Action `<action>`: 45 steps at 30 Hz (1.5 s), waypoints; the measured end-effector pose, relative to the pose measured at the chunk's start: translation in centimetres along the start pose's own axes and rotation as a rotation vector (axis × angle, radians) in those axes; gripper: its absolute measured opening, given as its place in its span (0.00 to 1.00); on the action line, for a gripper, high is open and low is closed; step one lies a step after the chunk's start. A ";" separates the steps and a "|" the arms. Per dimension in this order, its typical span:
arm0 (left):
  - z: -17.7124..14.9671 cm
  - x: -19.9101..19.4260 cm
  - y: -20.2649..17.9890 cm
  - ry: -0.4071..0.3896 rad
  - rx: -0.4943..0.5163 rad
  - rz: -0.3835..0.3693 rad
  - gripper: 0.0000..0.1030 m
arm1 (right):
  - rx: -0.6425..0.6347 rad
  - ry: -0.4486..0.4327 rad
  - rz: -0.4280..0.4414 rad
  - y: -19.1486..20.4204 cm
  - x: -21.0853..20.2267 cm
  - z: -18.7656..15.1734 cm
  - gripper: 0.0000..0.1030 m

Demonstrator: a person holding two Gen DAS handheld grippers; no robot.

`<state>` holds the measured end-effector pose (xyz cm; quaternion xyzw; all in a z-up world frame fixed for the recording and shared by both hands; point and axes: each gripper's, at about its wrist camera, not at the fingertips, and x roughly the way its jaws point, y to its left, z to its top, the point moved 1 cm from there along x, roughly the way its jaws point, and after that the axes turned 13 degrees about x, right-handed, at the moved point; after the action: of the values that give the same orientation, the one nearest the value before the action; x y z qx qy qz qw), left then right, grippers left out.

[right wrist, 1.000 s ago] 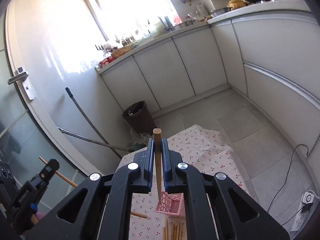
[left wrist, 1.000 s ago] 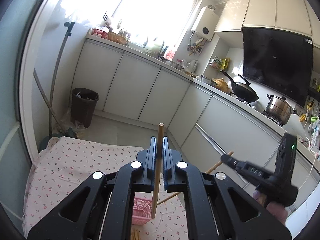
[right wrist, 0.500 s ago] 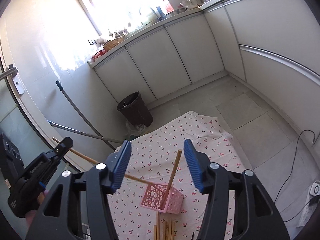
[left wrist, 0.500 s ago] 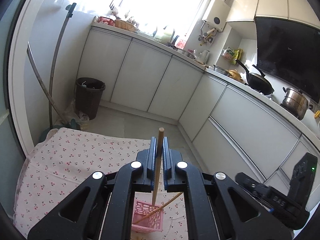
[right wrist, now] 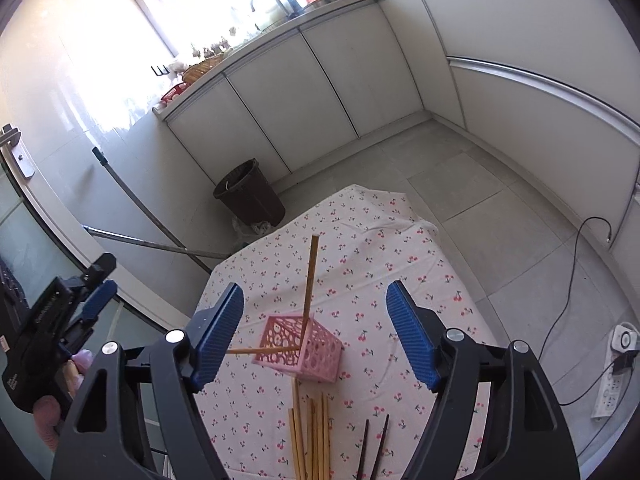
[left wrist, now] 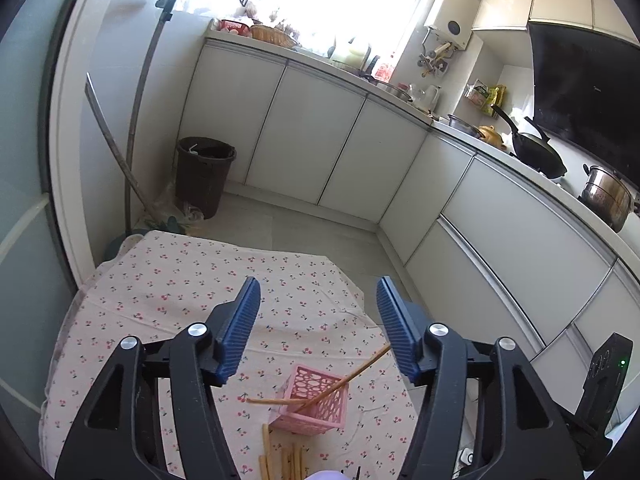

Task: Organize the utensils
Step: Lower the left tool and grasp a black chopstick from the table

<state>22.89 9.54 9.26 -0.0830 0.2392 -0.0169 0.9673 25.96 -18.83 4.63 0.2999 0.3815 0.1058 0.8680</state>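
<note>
- Left wrist view: left gripper (left wrist: 316,330) jaws are seen apart and opening, with nothing between them. A second ago one wooden chopstick was clamped upright there; it has since been dropped.
- Two chopsticks (left wrist: 348,378) are now seen in the pink basket (left wrist: 310,406) on the cherry-print cloth (left wrist: 192,280), one leaning out toward the right, one lying nearly flat across the rim.
- More chopsticks (left wrist: 280,460) lie loose on the cloth just in front of the basket.
- Right wrist view: right gripper (right wrist: 314,334) jaws are wide and opening, with nothing pinched. The stick held here a second ago is now seen leaning in the basket (right wrist: 304,344).
- Loose pale chopsticks (right wrist: 310,436) and two dark ones (right wrist: 374,444) are left on the cloth.
- The other gripper (right wrist: 56,320) is seen at the left edge.
- Handling, judged: the sticks are light, stiff, thin and smooth, so they are likely to roll or pivot in the pads. A mid-length pinch is advised, one stick at a time.
- The basket looks light and may be tipped if a leaning stick is knocked.
</note>
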 end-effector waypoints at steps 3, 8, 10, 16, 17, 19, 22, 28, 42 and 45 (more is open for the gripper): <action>-0.7 -1.2 -0.3 0.009 0.009 0.012 0.63 | 0.001 0.002 -0.016 -0.5 -0.4 -0.9 0.75; -2.8 -3.0 -1.1 0.048 0.019 0.016 0.77 | -0.031 0.009 -0.067 -1.1 -0.9 -3.0 0.80; -3.7 -3.3 -1.5 0.082 0.029 0.022 0.81 | -0.043 0.009 -0.088 -1.3 -1.2 -3.9 0.82; -8.2 -3.4 -2.6 0.271 0.051 -0.009 0.92 | -0.069 0.038 -0.163 -3.1 -2.2 -6.9 0.89; -9.1 -3.1 -2.9 0.314 0.060 -0.024 0.93 | -0.073 0.048 -0.187 -3.9 -2.4 -7.5 0.89; -11.0 -2.4 -3.7 0.384 0.097 -0.052 0.93 | -0.070 0.066 -0.227 -5.3 -2.7 -8.4 0.89; -13.7 -0.8 -5.1 0.466 0.161 -0.061 0.93 | -0.025 0.090 -0.300 -8.5 -3.4 -9.9 0.89; -19.2 4.9 -8.4 0.648 0.295 -0.096 0.81 | 0.105 0.082 -0.394 -13.6 -5.1 -9.8 0.89; -23.2 13.0 -10.1 0.848 0.243 -0.095 0.25 | 0.225 0.181 -0.367 -15.4 -3.3 -9.9 0.89; -23.7 13.7 -10.1 0.865 0.222 -0.102 0.25 | 0.233 0.194 -0.375 -15.6 -3.0 -10.0 0.89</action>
<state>24.08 -4.98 -16.01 0.0243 0.6140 -0.1232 0.7792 15.90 -28.10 -8.23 0.3101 0.5218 -0.0738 0.7913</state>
